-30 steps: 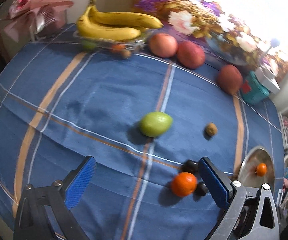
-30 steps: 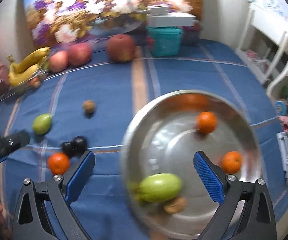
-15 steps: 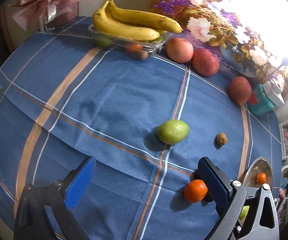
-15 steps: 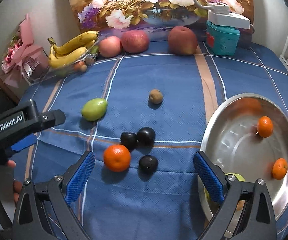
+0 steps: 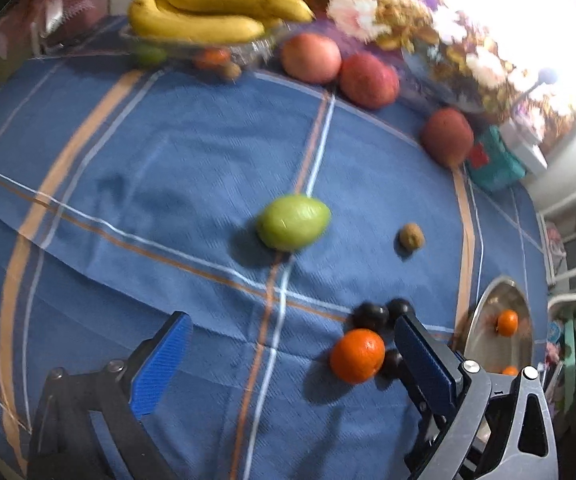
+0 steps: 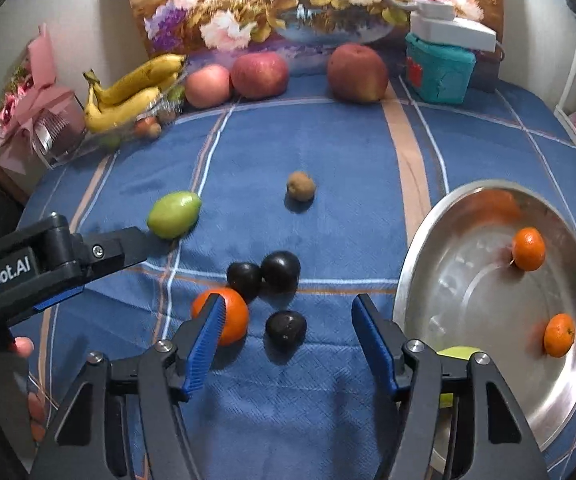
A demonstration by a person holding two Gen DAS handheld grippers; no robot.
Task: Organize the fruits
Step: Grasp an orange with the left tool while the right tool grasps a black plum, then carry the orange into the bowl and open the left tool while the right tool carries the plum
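Both my grippers are hanging over the blue striped tablecloth (image 6: 327,152) with nothing in them. The right gripper (image 6: 288,340) has its jaws spread wide, and the closest dark plum (image 6: 286,329) sits on the cloth between the blue pads, not touching either one. The loose orange (image 6: 224,314) is right at the left pad, partly hidden behind it, so I can't say if they're touching. Two more dark plums (image 6: 266,274) sit side by side just behind that, pressed up against each other.

The left gripper (image 5: 288,364) is wide open too, holding nothing. From its camera the same orange (image 5: 356,355) is just inside its right pad, with the plums tucked behind.

Further out on the cloth there's a green mango (image 6: 174,214) lying on its side near the left gripper's tip, and a small brown kiwi (image 6: 300,186) well apart toward the middle.

The steel bowl (image 6: 419,264) is on the right, just beside my right gripper. It has two small oranges (image 6: 528,249) in it, plus something green mostly hidden behind the gripper body.

Along the back edge: three apples (image 6: 260,75), a bunch of bananas (image 6: 132,92) on a clear tray with a few small fruits, and a teal box (image 6: 439,70). The left view is a bit blurry.
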